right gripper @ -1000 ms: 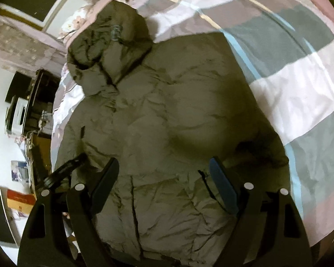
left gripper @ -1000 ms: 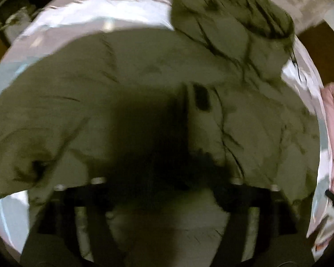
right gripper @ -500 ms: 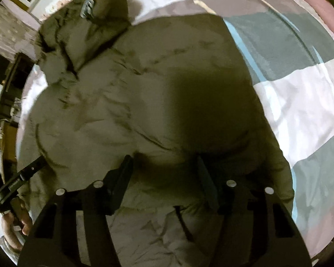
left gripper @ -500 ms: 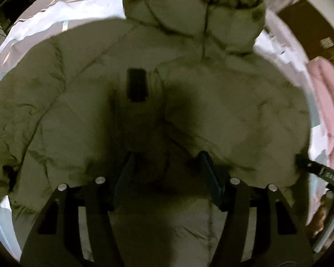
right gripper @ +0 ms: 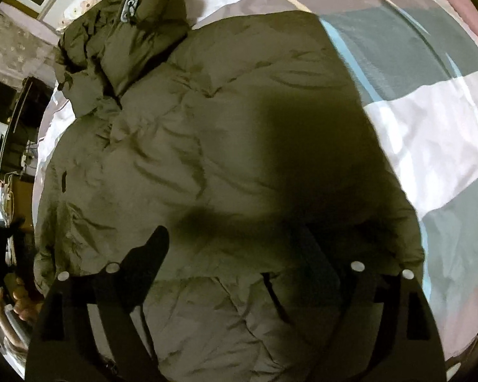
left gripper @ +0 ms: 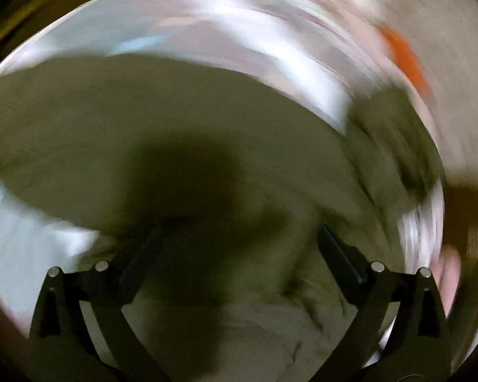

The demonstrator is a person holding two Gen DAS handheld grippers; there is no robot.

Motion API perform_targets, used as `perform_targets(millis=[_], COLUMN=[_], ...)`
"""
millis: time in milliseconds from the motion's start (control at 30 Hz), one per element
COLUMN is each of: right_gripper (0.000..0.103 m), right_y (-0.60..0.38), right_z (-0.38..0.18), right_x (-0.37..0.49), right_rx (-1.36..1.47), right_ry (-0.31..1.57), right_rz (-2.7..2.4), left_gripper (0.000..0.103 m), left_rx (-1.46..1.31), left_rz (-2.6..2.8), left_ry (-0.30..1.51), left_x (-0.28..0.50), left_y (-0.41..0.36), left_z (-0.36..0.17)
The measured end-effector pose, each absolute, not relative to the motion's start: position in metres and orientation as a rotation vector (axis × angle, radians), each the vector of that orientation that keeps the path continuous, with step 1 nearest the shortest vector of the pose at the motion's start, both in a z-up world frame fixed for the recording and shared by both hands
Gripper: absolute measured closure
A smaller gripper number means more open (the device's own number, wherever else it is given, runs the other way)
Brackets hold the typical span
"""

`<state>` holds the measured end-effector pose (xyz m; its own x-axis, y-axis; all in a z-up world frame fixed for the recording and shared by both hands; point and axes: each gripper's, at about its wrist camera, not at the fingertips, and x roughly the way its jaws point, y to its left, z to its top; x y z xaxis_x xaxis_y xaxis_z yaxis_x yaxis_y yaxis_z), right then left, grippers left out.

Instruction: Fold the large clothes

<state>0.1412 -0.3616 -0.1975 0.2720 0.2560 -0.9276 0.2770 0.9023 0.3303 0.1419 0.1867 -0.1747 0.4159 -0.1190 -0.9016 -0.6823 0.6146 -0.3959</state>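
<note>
A: Where does the jacket (right gripper: 207,165) lie for you now?

B: It lies flat on the bed (right gripper: 430,121), directly under both your grippers. Its long axis runs from the hood (right gripper: 124,31), at the far left of the bed, toward the near edge where you stand. In the right wrist view the hem is out of sight below the fingers.

A: And the jaws?

B: The right gripper (right gripper: 235,254) has just been opening and stands spread. Jacket cloth lies under it, but the pads do not press on it. The left gripper (left gripper: 239,248) has also just been opening and is spread wide, with only cloth beneath it. That view is heavily blurred, so I cannot tell which part of the jacket is there.

A: Which hand is nearer to a side to fold?

B: I judge your right one. The jacket's right edge lies just beside its right finger, near the striped cover. Both grippers point steeply down.
</note>
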Motion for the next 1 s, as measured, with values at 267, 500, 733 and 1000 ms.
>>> perform_targets(millis=[267,500,733,1000], right_gripper=[0.018,0.018,0.018,0.018], right_y=[-0.376,-0.372,-0.379,-0.375], right_z=[-0.198,-0.185,-0.180,-0.175], right_x=[0.131,0.125,0.124,0.126], right_rx=[0.683,0.688,0.687,0.673], right_ry=[1.343,1.315,1.289,1.280], right_rz=[-0.033,-0.017,-0.030,-0.025], left_gripper=[0.003,0.090,0.097,0.097], left_rx=[-1.310,-1.399,-1.322,-0.705], left_rz=[0.840,0.810,0.684,0.261], left_ry=[1.078,0.867,0.699,0.584], left_x=[0.052,0.038,0.052,0.112], left_y=[0.323,0.364,0.354,0.214], left_z=[-0.246,-0.257,-0.205,-0.070])
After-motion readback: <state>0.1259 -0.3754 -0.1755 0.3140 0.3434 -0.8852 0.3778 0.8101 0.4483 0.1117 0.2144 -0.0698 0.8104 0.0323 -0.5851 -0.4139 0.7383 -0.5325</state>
